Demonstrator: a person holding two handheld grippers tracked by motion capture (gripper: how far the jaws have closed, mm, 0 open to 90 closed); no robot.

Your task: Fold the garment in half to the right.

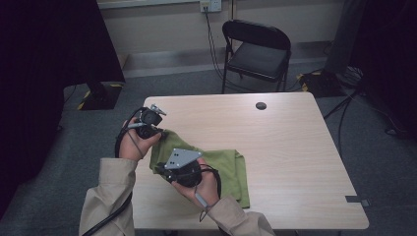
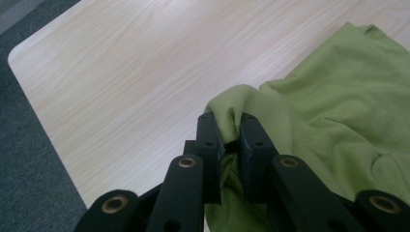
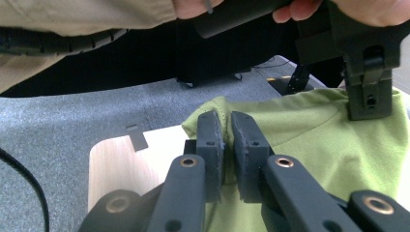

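Note:
A green cloth [image 1: 223, 169] lies folded on the light wooden table [image 1: 285, 147], with its left edge lifted. My left gripper [image 1: 156, 132] is shut on a bunched corner of the green cloth [image 2: 338, 106] at the table's left side; the fabric puckers between the black pads [image 2: 211, 137]. My right gripper [image 1: 162, 169] is shut on another edge of the green cloth [image 3: 309, 140], closer to the person, and the fabric hem shows between its pads [image 3: 211, 137]. The left gripper [image 3: 370, 96] also appears in the right gripper view, clamped on the cloth farther off.
A black folding chair [image 1: 255, 51] stands beyond the table's far edge. A small dark round mark [image 1: 261, 105] sits near the far middle of the table. Cables and stand feet lie on the grey carpet at the right [image 1: 344, 78].

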